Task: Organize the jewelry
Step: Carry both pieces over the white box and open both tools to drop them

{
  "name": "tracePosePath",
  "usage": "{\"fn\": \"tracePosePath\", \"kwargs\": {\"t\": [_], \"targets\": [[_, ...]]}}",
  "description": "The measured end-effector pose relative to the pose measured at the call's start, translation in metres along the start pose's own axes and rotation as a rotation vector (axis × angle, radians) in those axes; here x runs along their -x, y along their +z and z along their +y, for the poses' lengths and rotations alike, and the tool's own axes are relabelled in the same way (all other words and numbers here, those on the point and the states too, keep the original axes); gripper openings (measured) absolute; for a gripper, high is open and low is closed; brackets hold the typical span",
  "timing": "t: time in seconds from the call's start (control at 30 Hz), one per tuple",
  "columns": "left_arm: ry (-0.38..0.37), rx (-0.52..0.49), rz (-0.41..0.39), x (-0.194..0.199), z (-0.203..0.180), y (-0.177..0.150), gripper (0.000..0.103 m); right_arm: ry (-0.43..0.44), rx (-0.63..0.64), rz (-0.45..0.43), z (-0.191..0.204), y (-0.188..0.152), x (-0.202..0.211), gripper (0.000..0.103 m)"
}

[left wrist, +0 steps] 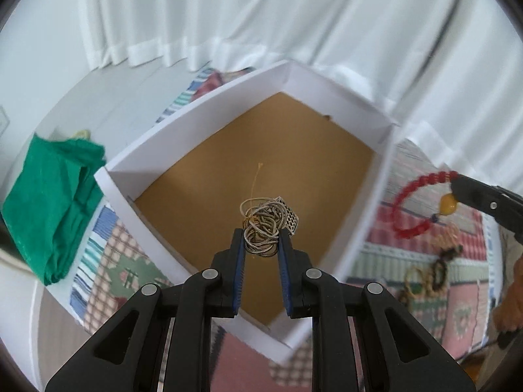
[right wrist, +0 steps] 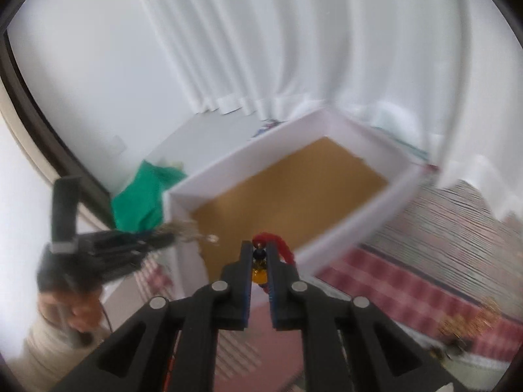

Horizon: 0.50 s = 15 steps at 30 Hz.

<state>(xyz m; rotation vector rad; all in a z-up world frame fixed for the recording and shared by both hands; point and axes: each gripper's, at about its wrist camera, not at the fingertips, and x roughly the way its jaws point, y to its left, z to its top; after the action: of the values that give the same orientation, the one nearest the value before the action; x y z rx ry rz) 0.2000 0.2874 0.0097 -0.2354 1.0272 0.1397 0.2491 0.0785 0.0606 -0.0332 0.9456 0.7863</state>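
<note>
My left gripper (left wrist: 261,233) is shut on a tangled silver chain with a small mesh pendant (left wrist: 266,225), held above the brown floor of a white open box (left wrist: 209,121). A thin thread trails up from the tangle. In the same view my right gripper (left wrist: 457,184) comes in from the right, carrying a red bead bracelet (left wrist: 413,202) with a yellow bead beside the box. In the right wrist view the right gripper (right wrist: 260,250) is shut on that bracelet (right wrist: 278,243) near the box's (right wrist: 248,160) front wall. The left gripper (right wrist: 163,238) with the chain shows at the left, blurred.
A folded green cloth (left wrist: 55,202) lies left of the box. The patterned patchwork mat (left wrist: 385,254) carries more gold and dark jewelry (left wrist: 431,271) at the right. White curtains (left wrist: 261,16) hang behind. A person's hand (right wrist: 78,307) and light sleeve show at lower left.
</note>
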Motion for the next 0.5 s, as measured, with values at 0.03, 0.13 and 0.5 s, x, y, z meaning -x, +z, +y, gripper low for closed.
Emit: {"fn": "tracePosePath", "kwargs": {"t": [0.03,0.13,0.5], "targets": [[0.006,0.006,0.004,-0.005,0.003,0.0,0.018,0.009,0.005,0.012,0.004,0.006,-0.014,0.008],[0.019,0.028,0.031,-0.026,0.015,0.003,0.018,0.04,0.015,0.077,0.014,0.017,-0.065,0.008],[0.071,0.052,0.096,-0.077,0.032,0.002,0.021,-0.031,0.067,0.212,0.026,0.004,-0.171,0.009]]}}
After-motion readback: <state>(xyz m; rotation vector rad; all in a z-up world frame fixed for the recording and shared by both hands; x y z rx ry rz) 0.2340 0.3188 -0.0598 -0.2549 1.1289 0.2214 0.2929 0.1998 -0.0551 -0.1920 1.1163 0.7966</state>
